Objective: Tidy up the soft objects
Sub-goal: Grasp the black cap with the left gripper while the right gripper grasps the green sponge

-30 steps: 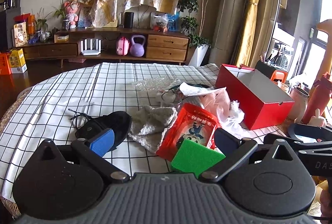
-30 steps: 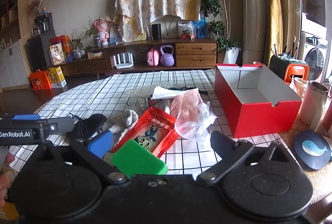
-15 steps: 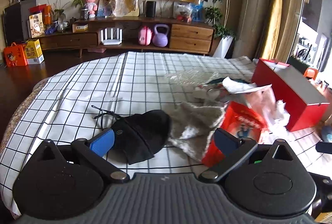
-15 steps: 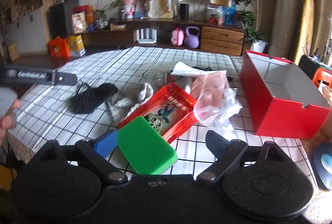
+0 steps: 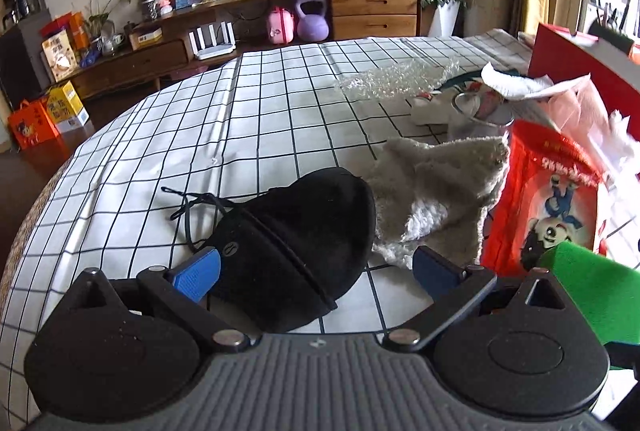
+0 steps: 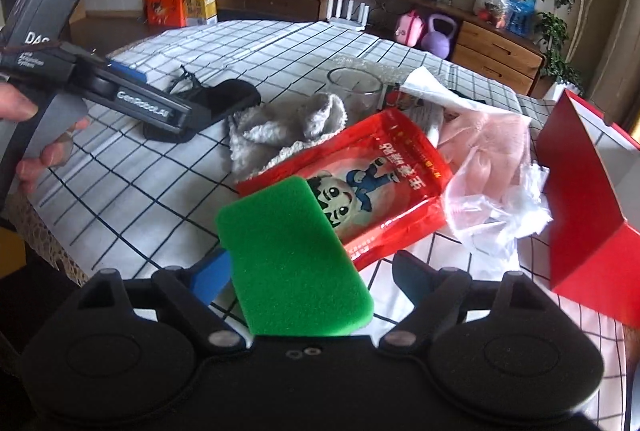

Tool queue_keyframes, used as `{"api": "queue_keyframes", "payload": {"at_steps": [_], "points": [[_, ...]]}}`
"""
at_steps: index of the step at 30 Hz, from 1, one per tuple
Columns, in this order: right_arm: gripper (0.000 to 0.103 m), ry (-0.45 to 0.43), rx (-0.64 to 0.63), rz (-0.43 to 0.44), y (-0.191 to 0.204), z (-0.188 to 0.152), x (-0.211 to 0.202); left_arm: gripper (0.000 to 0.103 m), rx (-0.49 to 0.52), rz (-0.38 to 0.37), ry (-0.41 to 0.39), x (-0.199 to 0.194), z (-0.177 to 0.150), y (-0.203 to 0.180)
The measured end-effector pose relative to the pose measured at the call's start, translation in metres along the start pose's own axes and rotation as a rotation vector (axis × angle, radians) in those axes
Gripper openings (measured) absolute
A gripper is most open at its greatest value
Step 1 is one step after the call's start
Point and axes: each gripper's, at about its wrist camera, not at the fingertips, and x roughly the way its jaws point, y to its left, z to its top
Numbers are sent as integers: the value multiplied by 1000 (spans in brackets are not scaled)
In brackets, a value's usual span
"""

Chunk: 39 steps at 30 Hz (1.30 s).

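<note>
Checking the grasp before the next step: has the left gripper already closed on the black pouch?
No, the left gripper is open, its blue fingers straddling the black pouch.

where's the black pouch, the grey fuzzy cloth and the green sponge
black pouch [image 5: 304, 239]: left wrist view, middle of its body
grey fuzzy cloth [image 5: 436, 187]: left wrist view, middle of the fabric
green sponge [image 6: 292, 259]: right wrist view, middle of its top face

A black pouch [image 5: 296, 243] with a loose drawstring lies flat between my spread left fingers. Just right of the pouch, touching it, a rumpled grey fleece cloth [image 5: 436, 191]. Further right of the pouch, a green sponge [image 6: 292, 263].
</note>
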Motion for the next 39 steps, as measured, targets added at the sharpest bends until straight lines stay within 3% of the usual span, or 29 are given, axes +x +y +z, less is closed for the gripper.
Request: {"api": "queue_keyframes", "payload": {"at_steps": [10,13,18,22,25,29,39], "points": [[85,43,-128,11,9,-3,25,101,4,38,1,29,0,0],[76,54,-177,-11,14,-5,30,86,1,33,8,33,-1,1],[74,59,-177,-11,16,-5,32,67,10,15,-6,31,-2,0],[74,56,-157,-12,14,-3,28,58,10,4,-6,27,1,1],[73,39,-131,-10,11,-1,21,41,-1,-10,-3,25,3,5],[73,23,-97,-7,7,2,12,10,-11,-49,3,21,7,10],[73,-18,7,-35,-5,5,-16,6,-39,-38,-31,-6,14,24]]}}
